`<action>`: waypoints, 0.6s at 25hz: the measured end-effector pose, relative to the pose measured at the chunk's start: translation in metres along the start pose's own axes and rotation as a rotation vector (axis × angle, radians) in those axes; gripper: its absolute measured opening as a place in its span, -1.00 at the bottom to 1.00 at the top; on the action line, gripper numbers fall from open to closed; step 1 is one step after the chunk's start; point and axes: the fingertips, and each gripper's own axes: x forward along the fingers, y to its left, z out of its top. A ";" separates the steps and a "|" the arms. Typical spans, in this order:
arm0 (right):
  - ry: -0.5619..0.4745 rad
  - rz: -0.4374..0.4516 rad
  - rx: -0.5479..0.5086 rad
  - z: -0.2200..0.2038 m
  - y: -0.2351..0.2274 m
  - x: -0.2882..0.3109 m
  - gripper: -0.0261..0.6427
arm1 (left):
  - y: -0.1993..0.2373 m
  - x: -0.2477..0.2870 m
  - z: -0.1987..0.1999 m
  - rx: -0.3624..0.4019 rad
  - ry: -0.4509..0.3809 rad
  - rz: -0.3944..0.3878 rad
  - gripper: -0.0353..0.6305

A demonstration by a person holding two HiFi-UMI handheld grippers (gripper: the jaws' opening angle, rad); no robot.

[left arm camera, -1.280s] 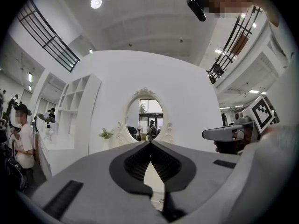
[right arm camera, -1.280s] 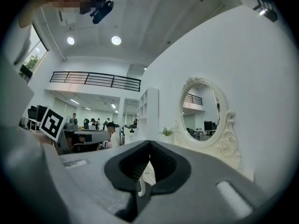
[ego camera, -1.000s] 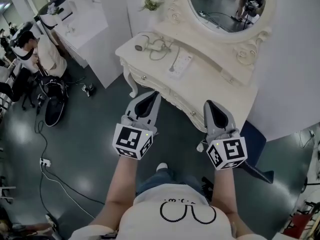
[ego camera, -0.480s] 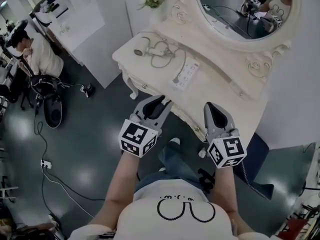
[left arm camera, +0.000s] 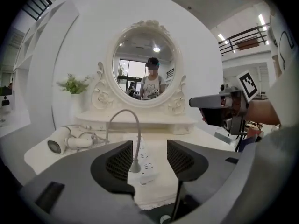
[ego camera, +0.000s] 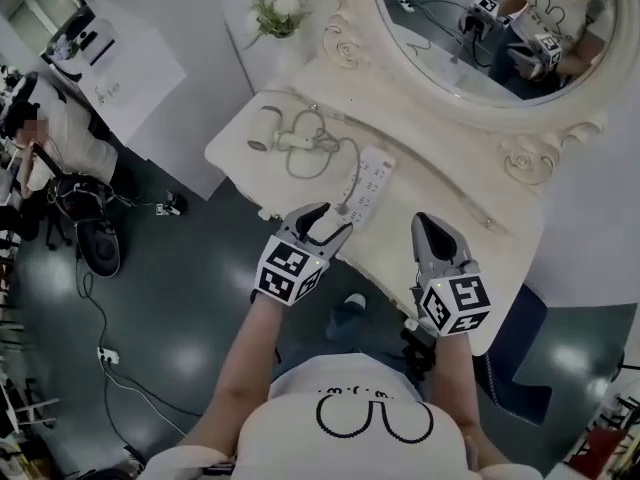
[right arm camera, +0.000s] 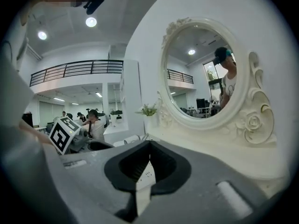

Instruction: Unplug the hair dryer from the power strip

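White power strip (ego camera: 368, 183) is seen lying on the surface (ego camera: 450, 218), with the grey plug (left arm camera: 135, 166) seated in its near end and the hair dryer (ego camera: 272, 140) laid farther left. The left gripper (ego camera: 325, 224) is held at the surface's edge. Its jaws have just been opened wide, and the plug is framed between them untouched. The right gripper (ego camera: 437, 230) is held alongside, jaws pressed together on nothing.
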 end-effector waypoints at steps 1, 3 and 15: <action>0.013 -0.002 0.009 -0.004 -0.007 0.006 -0.92 | 0.005 0.011 -0.008 -0.003 0.025 -0.001 -0.22; 0.044 0.001 0.019 -0.012 -0.017 0.017 -0.92 | 0.012 0.030 -0.022 -0.011 0.071 -0.007 -0.22; 0.172 0.051 0.019 -0.054 -0.022 0.055 -0.92 | 0.042 0.077 -0.070 0.104 0.170 0.035 -0.65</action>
